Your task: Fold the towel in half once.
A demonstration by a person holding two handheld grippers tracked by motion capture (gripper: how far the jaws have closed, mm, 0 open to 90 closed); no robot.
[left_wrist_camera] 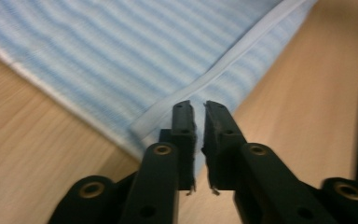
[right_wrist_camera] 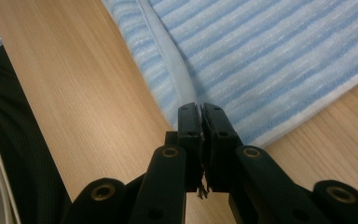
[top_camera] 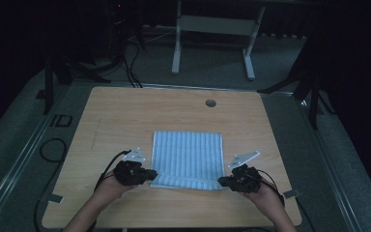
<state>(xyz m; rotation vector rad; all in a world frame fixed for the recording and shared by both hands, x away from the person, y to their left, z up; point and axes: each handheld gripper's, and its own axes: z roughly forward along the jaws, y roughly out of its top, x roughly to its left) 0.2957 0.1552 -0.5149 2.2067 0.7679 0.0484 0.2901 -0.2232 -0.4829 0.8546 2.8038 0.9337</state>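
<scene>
Now towel (top_camera: 188,157) corners btwn tools (top_camera: 152,175)

No brand, label or number could be read anywhere. The one mark that looked like writing stood on the grey floor (top_camera: 29,140) beside the desk's (top_camera: 125,111) far left corner: two dark block shapes (top_camera: 60,120), perhaps the letters "ID", too dim to be sure. The striped cloth (top_camera: 188,152) and the desk carried no writing.
</scene>
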